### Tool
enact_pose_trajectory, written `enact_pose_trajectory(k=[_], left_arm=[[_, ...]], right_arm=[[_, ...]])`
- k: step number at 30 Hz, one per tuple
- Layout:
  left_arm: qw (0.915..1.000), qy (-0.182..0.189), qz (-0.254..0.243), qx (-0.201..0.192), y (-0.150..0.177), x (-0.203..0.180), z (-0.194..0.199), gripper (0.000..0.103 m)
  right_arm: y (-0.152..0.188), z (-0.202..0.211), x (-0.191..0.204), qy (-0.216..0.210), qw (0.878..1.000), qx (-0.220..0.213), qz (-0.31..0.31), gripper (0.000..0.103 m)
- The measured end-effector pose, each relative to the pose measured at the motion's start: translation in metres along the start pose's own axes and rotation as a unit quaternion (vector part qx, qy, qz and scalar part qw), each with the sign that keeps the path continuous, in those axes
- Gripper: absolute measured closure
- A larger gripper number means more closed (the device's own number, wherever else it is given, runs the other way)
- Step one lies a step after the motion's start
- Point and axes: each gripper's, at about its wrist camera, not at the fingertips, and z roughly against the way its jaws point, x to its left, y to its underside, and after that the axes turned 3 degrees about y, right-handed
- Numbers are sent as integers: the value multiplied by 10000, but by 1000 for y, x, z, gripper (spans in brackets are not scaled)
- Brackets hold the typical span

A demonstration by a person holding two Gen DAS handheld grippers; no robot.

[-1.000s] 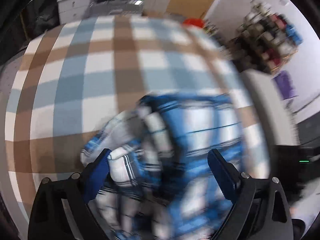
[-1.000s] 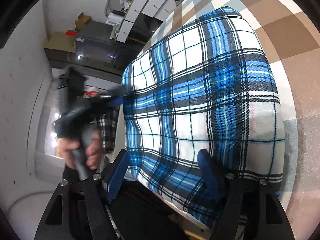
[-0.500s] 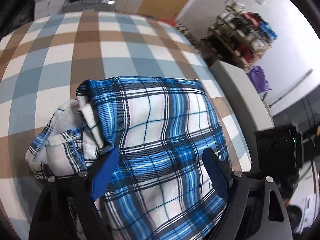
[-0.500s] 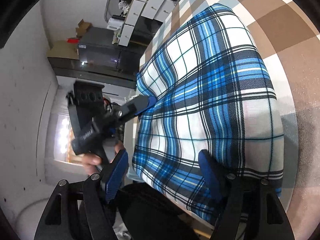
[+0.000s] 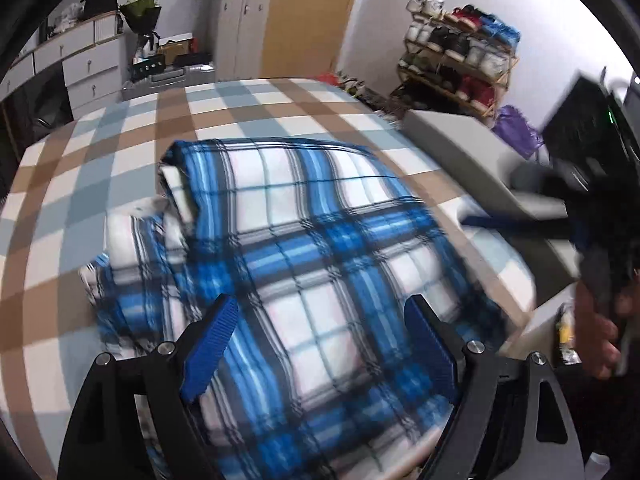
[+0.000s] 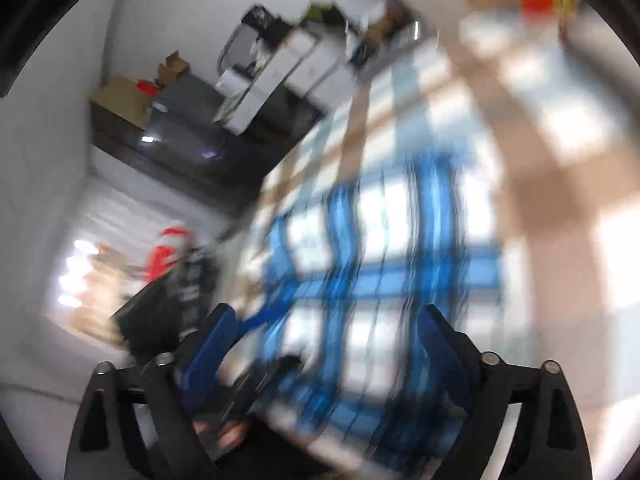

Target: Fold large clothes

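checked bedspread (image 5: 120, 168) bears folded plaid shirt (image 5: 312, 240), beyond left gripper (image 5: 320, 344) fingers.

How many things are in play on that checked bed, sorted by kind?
Blue-and-white plaid folded garment: 1
Brown, blue and white checked bedspread: 1
Hand-held grippers with blue fingers: 2, the left gripper and the right gripper, both open and holding nothing
Total: 4

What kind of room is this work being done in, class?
Probably a bedroom at home: a blue plaid garment lies on a checked bedcover, with a shoe rack and white drawers against the walls.
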Motion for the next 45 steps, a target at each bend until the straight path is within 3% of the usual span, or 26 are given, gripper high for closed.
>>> enact_pose_trajectory(k=[5,9,14,18,20,24,26,29,31,34,37,38,41,43,45], left_arm=[[9985,-394,132,346,3,1,-13,21],[9952,-576,500,613,15,9,-28,21],[9949,-666,384,660,20,7,-32,21],[9949,-358,686,651,16,20,-30,21],[9935,-111,955,603,13,29,-25,21],[9887,305,1364,540,9,42,-5,20],[9900,403,1271,469,6,42,-2,20],[9891,222,1274,699,11,44,-20,20],[9911,92,1129,699,15,41,-28,20],[9932,-107,863,768,14,29,-27,20],[9932,122,1006,567,4,31,-10,20],[9936,307,996,425,-3,32,-2,20],[9961,629,614,28,-32,29,18,20],[9943,875,522,-317,-54,23,31,20],[9916,1094,588,-365,-74,25,25,20]], right_arm=[[-32,-26,41,1187,9892,11,858,5],[-44,-80,68,2048,9625,561,1688,8],[-29,-140,37,2739,9325,1431,1872,11],[-23,-134,33,2660,9316,1422,2030,14],[-25,-104,31,2325,9479,1212,1808,22],[-8,-43,41,1870,9671,793,1534,21],[16,-26,48,1854,9621,889,1793,21],[48,-26,42,1894,9559,1277,1846,21],[62,-37,32,2150,9471,1473,1873,21],[78,-49,26,2364,9418,1250,2038,14],[87,-54,34,2605,9323,1107,2252,10],[88,-54,35,2604,9325,1043,2273,9],[92,-43,25,2197,9517,650,2044,4],[91,-41,25,2158,9539,672,1975,4],[90,-38,23,2027,9593,647,1854,3]])
